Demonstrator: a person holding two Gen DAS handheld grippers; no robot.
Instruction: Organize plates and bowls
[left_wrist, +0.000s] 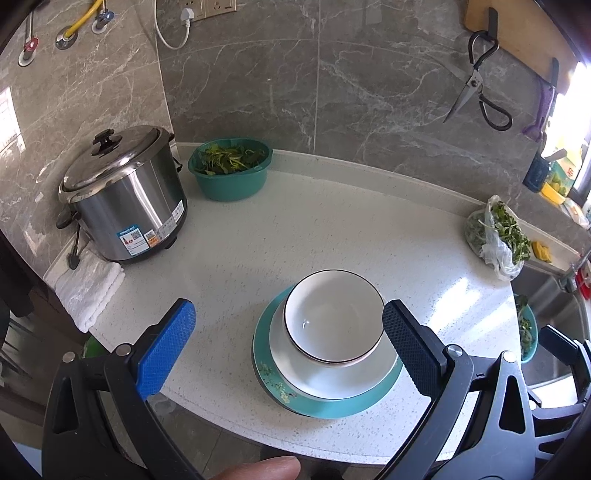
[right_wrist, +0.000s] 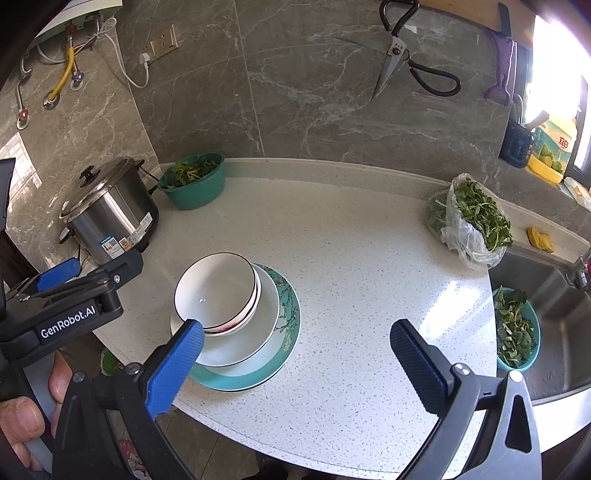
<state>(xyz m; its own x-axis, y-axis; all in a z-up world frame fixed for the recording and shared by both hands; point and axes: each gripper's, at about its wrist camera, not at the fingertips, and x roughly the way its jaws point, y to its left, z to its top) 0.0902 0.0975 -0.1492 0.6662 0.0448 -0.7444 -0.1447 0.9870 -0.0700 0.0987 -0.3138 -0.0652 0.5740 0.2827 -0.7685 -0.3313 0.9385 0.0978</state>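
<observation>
The pale speckled worktop (left_wrist: 332, 229) carries a steel pot (left_wrist: 123, 195) at its back left and, near the front edge, a stack: a teal plate (left_wrist: 332, 404) at the bottom, a white plate (left_wrist: 317, 380) on it, and white bowls (left_wrist: 332, 314) nested on top. The left tool (left_wrist: 288, 325), jaws wide apart and holding nothing, hovers with the stack just inside its right finger. The right tool (right_wrist: 297, 341), also spread and empty, has the stack beside its left finger.
</observation>
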